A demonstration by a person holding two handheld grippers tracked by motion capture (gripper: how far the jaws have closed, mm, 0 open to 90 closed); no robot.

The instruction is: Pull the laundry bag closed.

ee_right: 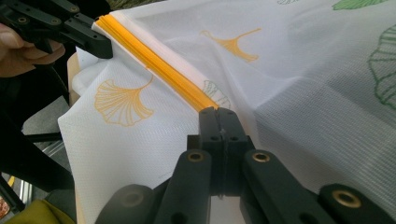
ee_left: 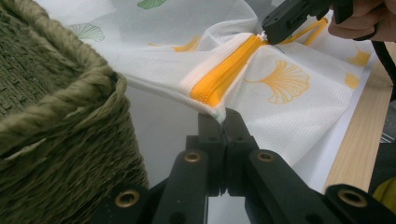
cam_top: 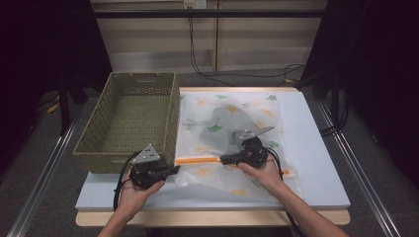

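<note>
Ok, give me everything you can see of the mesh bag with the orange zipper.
The mesh bag is white, see-through netting printed with orange and green ginkgo leaves, something grey showing inside. It lies flat on the table, right of the woven basket. Its orange zipper runs along the near edge and looks closed between the two grips. The left gripper pinches the zipper's end corner, lifting it; the right gripper is shut on the zipper further along.

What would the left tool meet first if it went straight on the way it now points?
The left tool is already shut on the end of the mesh bag; straight on, along the orange zipper, it would probably meet the right tool.
</note>
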